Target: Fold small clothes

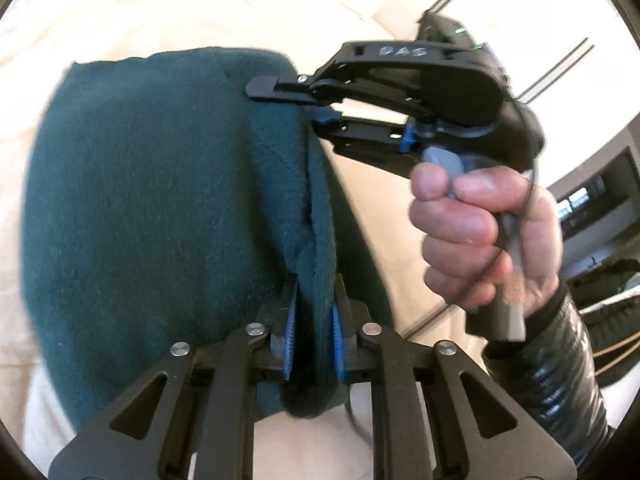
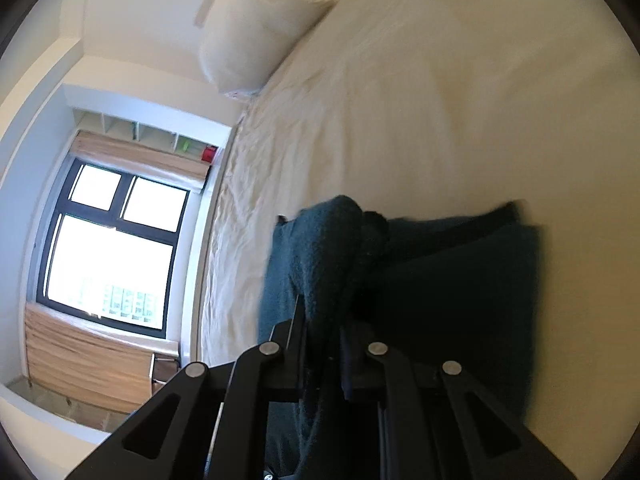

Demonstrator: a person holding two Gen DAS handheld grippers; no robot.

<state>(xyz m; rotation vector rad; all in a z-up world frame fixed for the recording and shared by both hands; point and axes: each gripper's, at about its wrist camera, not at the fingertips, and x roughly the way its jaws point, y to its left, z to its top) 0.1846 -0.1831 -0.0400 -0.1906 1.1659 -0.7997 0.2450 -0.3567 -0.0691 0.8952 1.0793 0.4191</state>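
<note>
A dark teal fleece garment (image 1: 140,200) lies spread on a cream bed sheet (image 1: 160,12), with one long edge lifted. My left gripper (image 1: 314,320) is shut on a bunched fold of that edge, the cloth squeezed between its blue pads. Farther along the same edge my right gripper (image 1: 288,106), held by a person's hand (image 1: 480,232), is clamped on the cloth. In the right wrist view the right gripper (image 2: 322,344) is shut on the teal garment (image 2: 460,280), which rises in a ridge ahead of the fingers. The pads there are hidden by cloth.
The cream bed sheet (image 2: 440,100) stretches wide beyond the garment. A white pillow (image 2: 248,40) sits at the bed's head. A window (image 2: 112,248) with wooden blinds and a shelf is beside the bed. A black padded sleeve (image 1: 560,360) covers the person's arm.
</note>
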